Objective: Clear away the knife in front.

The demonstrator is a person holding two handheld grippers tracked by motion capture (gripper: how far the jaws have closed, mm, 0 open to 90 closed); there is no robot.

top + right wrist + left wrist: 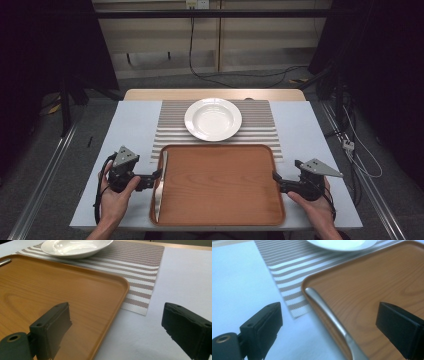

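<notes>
A brown wooden tray lies at the table's near edge. A silver knife rests lengthwise along the tray's left inner side. My left gripper is open at the tray's left rim. In the left gripper view its jaws stand wide, one over the table and one over the tray, and the knife runs between them untouched. My right gripper is open at the tray's right rim. In the right gripper view it straddles the edge of the tray with nothing gripped.
A white plate sits on a striped placemat just behind the tray. The pale blue table surface lies bare on both sides. The table's near edge runs just below the tray.
</notes>
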